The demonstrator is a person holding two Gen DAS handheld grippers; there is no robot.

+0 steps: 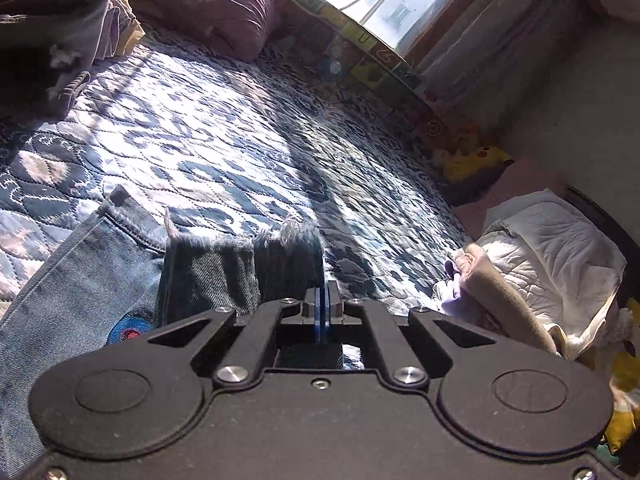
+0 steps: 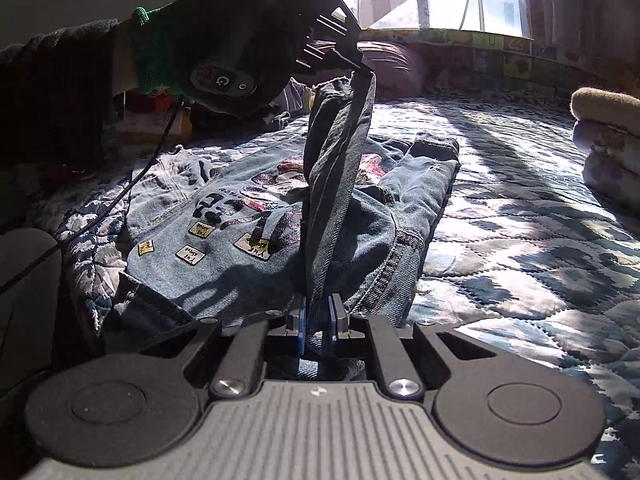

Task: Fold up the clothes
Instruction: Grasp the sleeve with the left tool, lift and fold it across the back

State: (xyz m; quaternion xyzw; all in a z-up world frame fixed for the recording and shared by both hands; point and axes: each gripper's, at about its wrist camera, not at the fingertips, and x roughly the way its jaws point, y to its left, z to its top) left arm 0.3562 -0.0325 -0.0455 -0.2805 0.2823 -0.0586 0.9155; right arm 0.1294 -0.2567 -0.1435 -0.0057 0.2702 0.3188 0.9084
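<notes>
Right wrist view: both grippers, right gripper and left gripper, pinch the denim jacket hem taut; probably heavy, floppy cloth, best held by seams.

Matte black left gripper and right gripper show blue finger pads, silver screws behind the jaws; green knitted glove, dark sleeve.

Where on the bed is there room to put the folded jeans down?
The sunlit quilt lies bare between the jeans and the folded blanket stack, up to the pink pillow. The crumpled clothes pile crowds the far corner, and the white bedding crowds the side.
</notes>
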